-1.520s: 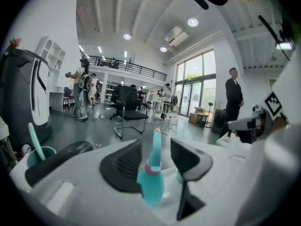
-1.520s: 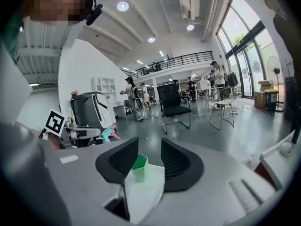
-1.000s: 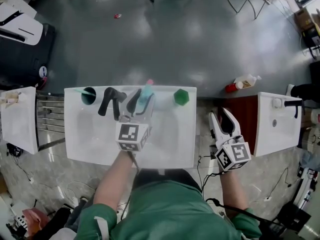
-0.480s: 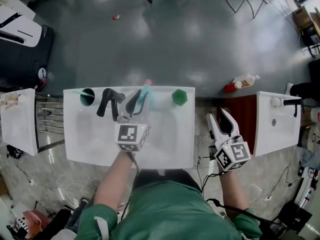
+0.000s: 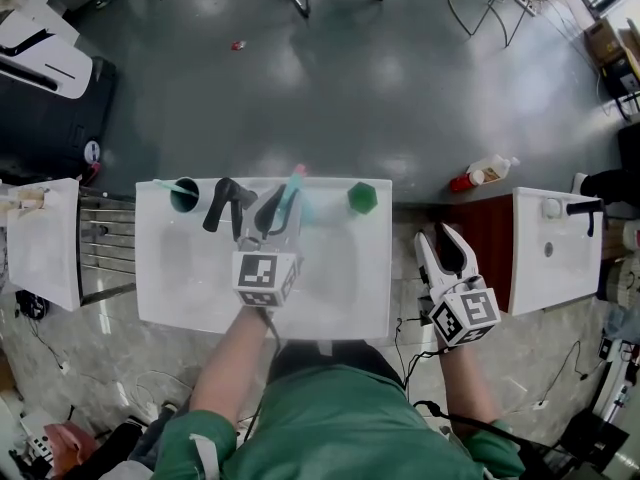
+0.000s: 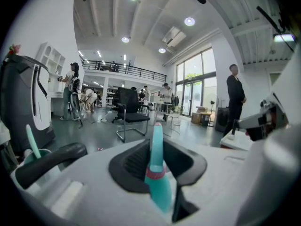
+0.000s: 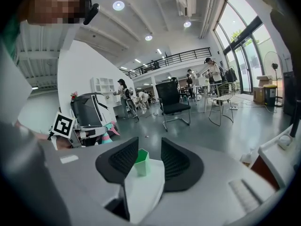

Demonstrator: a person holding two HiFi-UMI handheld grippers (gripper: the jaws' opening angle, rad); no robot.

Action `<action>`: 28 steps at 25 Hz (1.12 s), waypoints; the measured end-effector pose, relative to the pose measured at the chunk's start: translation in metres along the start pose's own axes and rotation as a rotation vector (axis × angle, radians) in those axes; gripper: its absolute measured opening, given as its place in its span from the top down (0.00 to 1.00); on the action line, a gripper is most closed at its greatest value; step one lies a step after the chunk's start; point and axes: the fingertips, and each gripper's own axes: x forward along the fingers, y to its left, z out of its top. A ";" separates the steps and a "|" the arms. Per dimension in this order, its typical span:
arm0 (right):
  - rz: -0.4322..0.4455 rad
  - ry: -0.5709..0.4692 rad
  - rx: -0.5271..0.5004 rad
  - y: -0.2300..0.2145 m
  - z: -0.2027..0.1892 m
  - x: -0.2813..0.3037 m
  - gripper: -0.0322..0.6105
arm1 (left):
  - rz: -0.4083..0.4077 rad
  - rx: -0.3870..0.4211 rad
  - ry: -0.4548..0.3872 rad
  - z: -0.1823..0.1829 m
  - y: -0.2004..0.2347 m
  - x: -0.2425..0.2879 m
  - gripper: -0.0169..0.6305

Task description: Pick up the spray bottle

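- Left gripper view showed the left claw [image 6: 159, 161] clenched on the teal spray bottle [image 6: 156, 142].
- Beside the white desk [image 5: 330, 303], the right claw [image 5: 443, 238] hung released, jaws apart.

I see a white washbasin [image 5: 330, 303]. Along its back edge: teal cup [image 5: 184, 195], black tap [image 5: 228, 200], spray bottle [image 5: 293, 190], green cup [image 5: 362, 197]

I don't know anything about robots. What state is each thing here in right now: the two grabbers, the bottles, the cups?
left gripper: shut on the spray bottle.
spray bottle: gripped, tip pointing up.
right gripper: open, empty.
green cup: upright, untouched.
teal cup: upright, with a toothbrush in it.
bottle on the floor: lying on its side.
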 end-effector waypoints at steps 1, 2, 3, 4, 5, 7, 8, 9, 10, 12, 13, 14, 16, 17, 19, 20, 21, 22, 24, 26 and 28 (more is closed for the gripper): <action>0.000 -0.001 0.001 0.002 0.001 -0.002 0.74 | -0.001 0.002 -0.004 0.002 -0.001 -0.003 0.84; 0.001 -0.003 0.001 0.004 0.002 -0.004 0.74 | -0.002 0.004 -0.009 0.005 -0.002 -0.006 0.84; 0.003 -0.006 -0.001 0.006 0.003 -0.006 0.74 | -0.003 0.006 -0.016 0.008 -0.003 -0.009 0.84; 0.004 -0.010 -0.003 0.008 0.005 -0.008 0.74 | -0.005 0.009 -0.025 0.013 -0.004 -0.012 0.85; 0.006 -0.014 -0.005 0.010 0.006 -0.010 0.74 | -0.006 0.011 -0.033 0.017 -0.005 -0.016 0.85; 0.007 -0.020 -0.007 0.014 0.009 -0.015 0.74 | -0.008 0.016 -0.043 0.023 -0.007 -0.023 0.85; 0.007 -0.022 -0.007 0.016 0.010 -0.017 0.74 | -0.009 0.017 -0.046 0.025 -0.008 -0.028 0.85; 0.009 -0.025 -0.007 0.019 0.011 -0.019 0.74 | -0.010 0.019 -0.051 0.028 -0.009 -0.032 0.85; 0.011 -0.028 -0.007 0.021 0.012 -0.021 0.74 | -0.010 0.021 -0.057 0.031 -0.010 -0.037 0.85; 0.016 -0.037 -0.008 0.027 0.015 -0.026 0.74 | -0.011 0.023 -0.076 0.041 -0.013 -0.047 0.85; 0.019 -0.041 -0.009 0.030 0.017 -0.028 0.74 | -0.013 0.023 -0.086 0.047 -0.014 -0.052 0.85; 0.021 -0.045 -0.010 0.033 0.019 -0.031 0.74 | -0.015 0.025 -0.095 0.051 -0.015 -0.057 0.85; 0.027 -0.055 -0.007 0.040 0.023 -0.036 0.74 | -0.019 0.028 -0.109 0.059 -0.018 -0.068 0.85; 0.030 -0.060 -0.005 0.043 0.025 -0.038 0.74 | -0.022 0.027 -0.114 0.063 -0.019 -0.073 0.85; 0.035 -0.074 -0.005 0.049 0.029 -0.040 0.74 | -0.026 0.025 -0.126 0.071 -0.021 -0.081 0.85; 0.037 -0.081 -0.006 0.052 0.031 -0.042 0.74 | -0.028 0.025 -0.132 0.075 -0.022 -0.086 0.85; 0.040 -0.087 -0.008 0.055 0.033 -0.044 0.74 | -0.029 0.023 -0.138 0.078 -0.023 -0.090 0.85; 0.041 -0.094 -0.010 0.058 0.035 -0.047 0.74 | -0.031 0.020 -0.144 0.081 -0.024 -0.095 0.85; 0.045 -0.107 -0.014 0.065 0.040 -0.051 0.74 | -0.035 0.012 -0.158 0.087 -0.026 -0.105 0.85; 0.052 -0.120 -0.020 0.071 0.046 -0.056 0.74 | -0.037 0.004 -0.172 0.093 -0.028 -0.115 0.85; 0.060 -0.134 -0.026 0.076 0.051 -0.060 0.74 | -0.039 -0.004 -0.185 0.100 -0.030 -0.124 0.85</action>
